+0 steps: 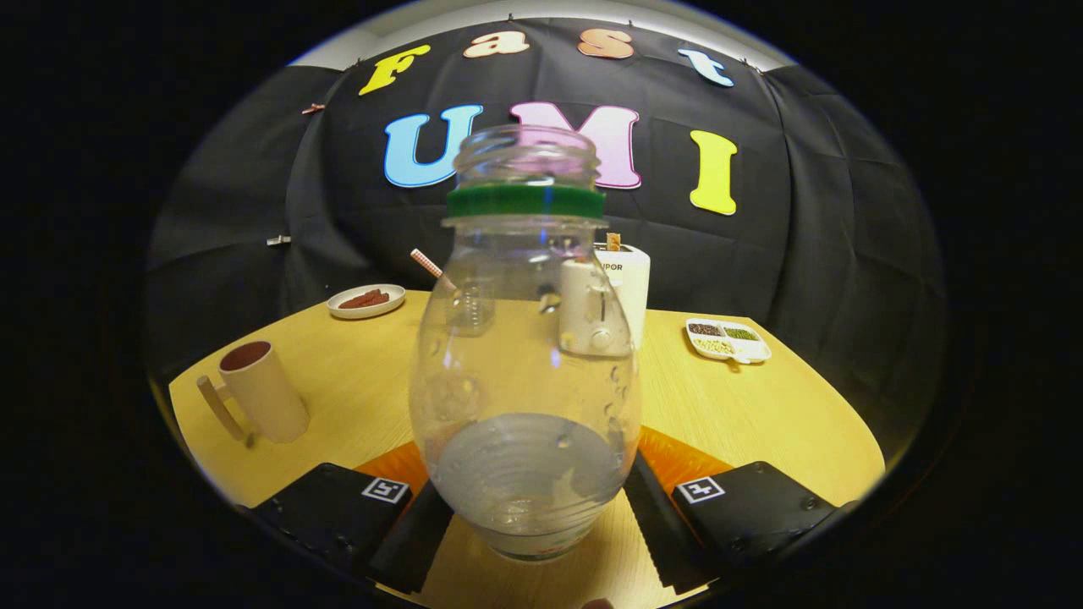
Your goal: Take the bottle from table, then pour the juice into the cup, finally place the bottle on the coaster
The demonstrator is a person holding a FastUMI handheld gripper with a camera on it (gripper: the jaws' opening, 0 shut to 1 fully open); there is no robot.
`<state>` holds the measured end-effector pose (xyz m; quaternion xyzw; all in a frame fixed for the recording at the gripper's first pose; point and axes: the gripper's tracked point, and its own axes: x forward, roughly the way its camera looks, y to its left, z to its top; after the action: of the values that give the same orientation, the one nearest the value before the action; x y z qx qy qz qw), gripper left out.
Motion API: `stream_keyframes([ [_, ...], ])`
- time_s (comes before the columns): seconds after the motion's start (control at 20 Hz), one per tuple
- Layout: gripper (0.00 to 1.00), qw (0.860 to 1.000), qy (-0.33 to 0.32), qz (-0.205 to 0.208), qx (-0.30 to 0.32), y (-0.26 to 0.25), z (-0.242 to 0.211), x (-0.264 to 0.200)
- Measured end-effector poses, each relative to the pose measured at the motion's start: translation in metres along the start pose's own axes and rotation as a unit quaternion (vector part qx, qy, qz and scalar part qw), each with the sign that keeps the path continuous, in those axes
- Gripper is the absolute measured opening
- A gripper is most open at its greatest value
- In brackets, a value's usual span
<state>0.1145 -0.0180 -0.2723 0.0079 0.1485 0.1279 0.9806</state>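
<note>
Gripper [529, 516] stands about the lower body of the bottle [525, 355], one finger at each flank, the jaws set roughly to the bottle's width; both fingers appear to press on it, so I record it as held, though the contact lines are partly hidden by the plastic.

I judge the step in hand to be the last one, placing the bottle; the orange coaster [677, 461] shows beneath and on both sides of the bottle's base; whether the base is resting on it or just above it I cannot tell. The next move, as I see it, calls for a level set-down centred on the coaster, then a clean opening of the fingers without dragging the bottle sideways.

Bottle condition: clear plastic, upright, uncapped, green ring at the neck, droplets on the inner wall, a shallow pale remainder at the bottom.

I note the cup [258, 393], a beige mug, standing on the wooden table [761, 406] well apart from the bottle, to one side; its dark inside shows.
</note>
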Motion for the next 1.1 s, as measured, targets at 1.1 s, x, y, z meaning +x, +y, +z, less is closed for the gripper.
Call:
stream_keyframes([
  [1.1, 0.76, 0.999, 0.047, 0.025, -0.002, 0.021, 0.009, -0.002],
])
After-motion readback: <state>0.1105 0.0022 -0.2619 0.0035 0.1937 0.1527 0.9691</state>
